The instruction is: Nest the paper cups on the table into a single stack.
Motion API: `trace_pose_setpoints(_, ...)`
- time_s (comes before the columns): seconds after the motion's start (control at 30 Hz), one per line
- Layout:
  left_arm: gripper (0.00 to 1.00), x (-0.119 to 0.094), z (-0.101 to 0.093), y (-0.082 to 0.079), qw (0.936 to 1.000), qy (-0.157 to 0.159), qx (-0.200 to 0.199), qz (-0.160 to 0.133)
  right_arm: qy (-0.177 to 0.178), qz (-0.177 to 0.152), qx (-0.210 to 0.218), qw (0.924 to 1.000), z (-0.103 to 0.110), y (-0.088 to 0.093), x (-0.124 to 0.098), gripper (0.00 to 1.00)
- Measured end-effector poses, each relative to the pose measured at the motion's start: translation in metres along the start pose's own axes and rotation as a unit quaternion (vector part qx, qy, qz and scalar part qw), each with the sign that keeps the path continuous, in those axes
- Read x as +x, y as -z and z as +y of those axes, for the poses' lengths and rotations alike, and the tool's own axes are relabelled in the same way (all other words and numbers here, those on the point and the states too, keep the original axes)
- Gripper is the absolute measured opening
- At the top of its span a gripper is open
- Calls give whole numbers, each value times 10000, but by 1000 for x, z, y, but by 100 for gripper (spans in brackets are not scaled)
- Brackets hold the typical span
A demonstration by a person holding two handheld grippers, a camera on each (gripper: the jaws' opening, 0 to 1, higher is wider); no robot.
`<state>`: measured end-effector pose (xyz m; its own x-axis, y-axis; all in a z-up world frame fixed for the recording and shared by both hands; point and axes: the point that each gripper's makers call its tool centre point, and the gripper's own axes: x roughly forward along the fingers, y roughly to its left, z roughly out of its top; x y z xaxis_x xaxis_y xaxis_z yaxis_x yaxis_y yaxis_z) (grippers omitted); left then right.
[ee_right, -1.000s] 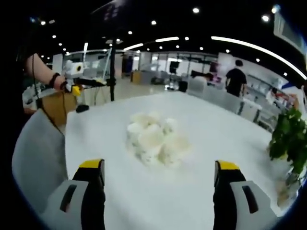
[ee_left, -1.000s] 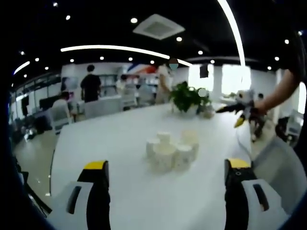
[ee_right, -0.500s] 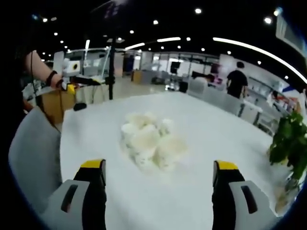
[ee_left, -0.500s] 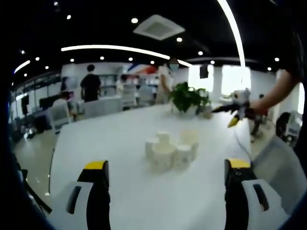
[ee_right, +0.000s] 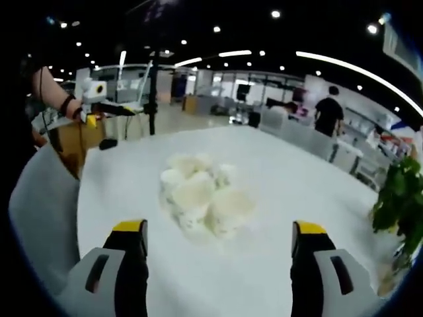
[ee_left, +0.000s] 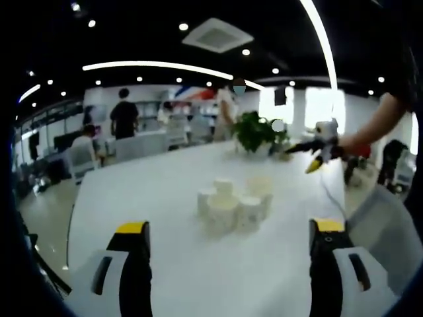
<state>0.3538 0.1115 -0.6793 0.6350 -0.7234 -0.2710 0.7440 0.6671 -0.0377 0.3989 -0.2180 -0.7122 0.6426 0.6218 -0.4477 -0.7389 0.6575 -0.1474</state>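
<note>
Left gripper view has the left gripper (ee_left: 228, 264) wide open and the right gripper (ee_right: 218, 264) equally wide, both well short of the paper cups (ee_left: 232, 203) clustered mid-table (ee_left: 165, 178), likely light, thin-walled and crushable, best pinched gently at the rim.

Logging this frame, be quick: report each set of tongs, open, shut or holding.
Left tongs: open, holding nothing, paper cups ahead.
Right tongs: open, holding nothing.
</note>
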Motion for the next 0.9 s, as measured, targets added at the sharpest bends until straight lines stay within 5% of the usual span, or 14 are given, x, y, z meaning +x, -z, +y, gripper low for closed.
trace_pose_setpoints(0.9,100,0,0,9,9999,-8,-23,137,-272,270,-96,9992,-8,11,35,83)
